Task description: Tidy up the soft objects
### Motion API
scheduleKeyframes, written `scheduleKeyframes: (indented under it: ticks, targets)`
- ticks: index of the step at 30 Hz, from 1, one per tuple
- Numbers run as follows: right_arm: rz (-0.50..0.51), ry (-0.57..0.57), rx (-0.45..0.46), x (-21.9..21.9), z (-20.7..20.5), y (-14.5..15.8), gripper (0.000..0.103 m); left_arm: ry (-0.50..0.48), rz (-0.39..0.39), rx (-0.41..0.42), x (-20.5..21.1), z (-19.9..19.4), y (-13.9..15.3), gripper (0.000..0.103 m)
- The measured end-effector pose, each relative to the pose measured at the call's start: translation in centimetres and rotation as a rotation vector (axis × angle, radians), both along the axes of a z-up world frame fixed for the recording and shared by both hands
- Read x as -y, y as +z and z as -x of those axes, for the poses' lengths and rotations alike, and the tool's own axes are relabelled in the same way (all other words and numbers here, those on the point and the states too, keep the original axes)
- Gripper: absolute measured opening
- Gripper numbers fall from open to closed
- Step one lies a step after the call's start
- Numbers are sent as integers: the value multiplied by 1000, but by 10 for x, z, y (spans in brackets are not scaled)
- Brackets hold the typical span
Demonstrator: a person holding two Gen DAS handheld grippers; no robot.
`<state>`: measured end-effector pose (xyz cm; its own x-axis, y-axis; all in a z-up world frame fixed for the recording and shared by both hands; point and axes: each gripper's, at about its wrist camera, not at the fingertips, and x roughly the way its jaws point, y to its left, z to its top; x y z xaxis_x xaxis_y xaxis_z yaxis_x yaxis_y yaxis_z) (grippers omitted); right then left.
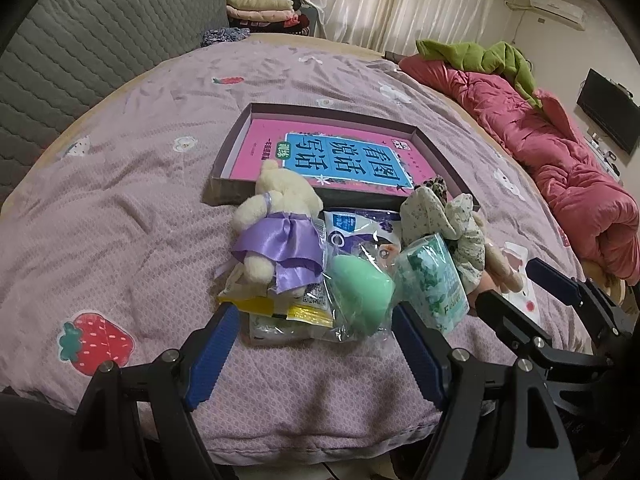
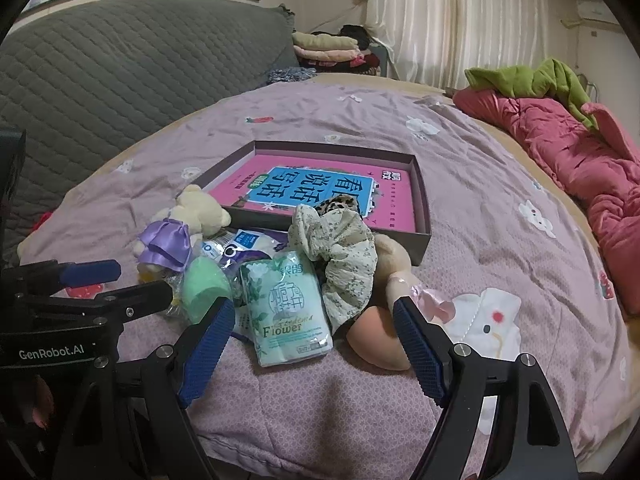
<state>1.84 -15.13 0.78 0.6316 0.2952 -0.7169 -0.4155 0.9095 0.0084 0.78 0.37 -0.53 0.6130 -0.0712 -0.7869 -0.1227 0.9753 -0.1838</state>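
Note:
A heap of soft things lies on the bed in front of an open shallow box (image 1: pixel 228 148) (image 2: pixel 422 200) with a pink book in it. In the heap: a cream teddy in a purple dress (image 1: pixel 280 220) (image 2: pixel 180 224), a green sponge in clear wrap (image 1: pixel 360 288) (image 2: pixel 204 288), a tissue pack (image 1: pixel 434 280) (image 2: pixel 286 304), a floral scrunchie (image 1: pixel 448 216) (image 2: pixel 340 248), and an orange sponge (image 2: pixel 376 340). My left gripper (image 1: pixel 316 344) is open, just short of the green sponge. My right gripper (image 2: pixel 314 340) is open, with the tissue pack and orange sponge between its fingers' line.
The bed has a purple quilt (image 1: pixel 120 200) with strawberry patches. A pink duvet (image 1: pixel 560 152) and green cloth (image 1: pixel 492 56) lie on the right. A grey quilted headboard (image 1: pixel 80 40) stands at left. Folded clothes (image 1: pixel 264 10) sit at the back. The right gripper (image 1: pixel 528 292) shows in the left view.

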Motion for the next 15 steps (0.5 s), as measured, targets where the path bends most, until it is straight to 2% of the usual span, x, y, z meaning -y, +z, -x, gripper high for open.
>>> scheduleKeyframes:
  ticks: [15]
  targets:
    - [4, 4, -8, -1, -1, -1, 82, -9, -9, -5, 2, 0, 0, 78]
